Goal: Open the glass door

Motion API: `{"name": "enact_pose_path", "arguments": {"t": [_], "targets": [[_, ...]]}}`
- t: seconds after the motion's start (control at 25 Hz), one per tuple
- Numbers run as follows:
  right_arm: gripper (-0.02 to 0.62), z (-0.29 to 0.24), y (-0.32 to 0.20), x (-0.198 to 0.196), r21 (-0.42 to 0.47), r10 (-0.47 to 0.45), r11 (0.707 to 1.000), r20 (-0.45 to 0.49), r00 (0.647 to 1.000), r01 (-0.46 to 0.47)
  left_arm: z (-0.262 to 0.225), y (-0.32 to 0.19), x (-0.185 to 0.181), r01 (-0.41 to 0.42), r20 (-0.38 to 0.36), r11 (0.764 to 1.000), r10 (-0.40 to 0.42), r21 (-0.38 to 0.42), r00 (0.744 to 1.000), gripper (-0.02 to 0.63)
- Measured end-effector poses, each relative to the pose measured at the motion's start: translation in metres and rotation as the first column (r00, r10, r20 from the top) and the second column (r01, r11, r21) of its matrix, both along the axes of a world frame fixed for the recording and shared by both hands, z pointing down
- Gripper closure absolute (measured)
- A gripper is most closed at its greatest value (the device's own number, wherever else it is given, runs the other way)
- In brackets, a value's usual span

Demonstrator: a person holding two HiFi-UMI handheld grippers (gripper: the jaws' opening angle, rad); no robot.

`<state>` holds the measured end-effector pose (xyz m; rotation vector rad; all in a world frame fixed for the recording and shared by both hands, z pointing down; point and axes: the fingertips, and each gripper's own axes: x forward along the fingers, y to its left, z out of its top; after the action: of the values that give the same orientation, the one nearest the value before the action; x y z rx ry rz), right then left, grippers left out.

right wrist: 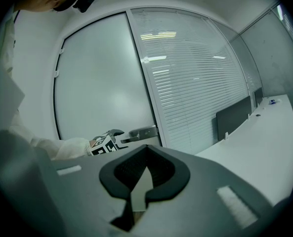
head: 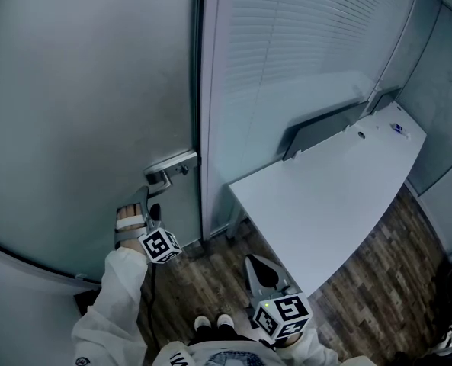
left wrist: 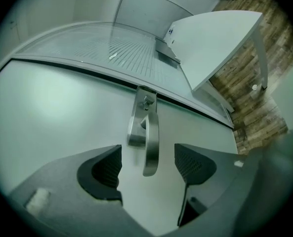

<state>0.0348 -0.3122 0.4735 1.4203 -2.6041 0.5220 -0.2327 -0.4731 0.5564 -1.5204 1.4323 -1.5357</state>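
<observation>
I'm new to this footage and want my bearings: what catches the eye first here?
The metal handle on the frosted glass door fills the middle of the left gripper view, its end framed by the left gripper's open jaws, which are not closed on it. Right of the door stands a white desk; the right gripper hangs low, shut and empty.

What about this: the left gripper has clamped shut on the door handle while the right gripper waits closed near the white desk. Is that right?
Not quite. In the left gripper view the left gripper is open: its jaws stand apart on either side of the door handle, not clamped on it. The right gripper does wait closed near the white desk.
</observation>
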Motion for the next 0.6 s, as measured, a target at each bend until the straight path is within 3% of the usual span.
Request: {"name": "enact_pose_path", "arguments": {"t": [0.32, 0.44, 0.6], "targets": [[0.591, 0.006, -0.004, 0.006, -0.009, 0.019, 1.0, -0.002, 1.0, -0.019, 0.01, -0.015, -0.004, 0.012, 0.014, 1.0, -0.012, -0.015, 1.0, 0.308], [0.591, 0.006, -0.007, 0.008, -0.01, 0.024, 1.0, -0.003, 1.0, -0.024, 0.007, -0.018, -0.003, 0.015, 0.018, 1.0, -0.015, 0.009, 1.0, 0.425], [0.591, 0.008, -0.01, 0.012, -0.014, 0.034, 0.999, -0.002, 0.999, -0.034, 0.013, -0.02, -0.001, 0.013, 0.009, 1.0, -0.013, 0.02, 1.0, 0.481]]}}
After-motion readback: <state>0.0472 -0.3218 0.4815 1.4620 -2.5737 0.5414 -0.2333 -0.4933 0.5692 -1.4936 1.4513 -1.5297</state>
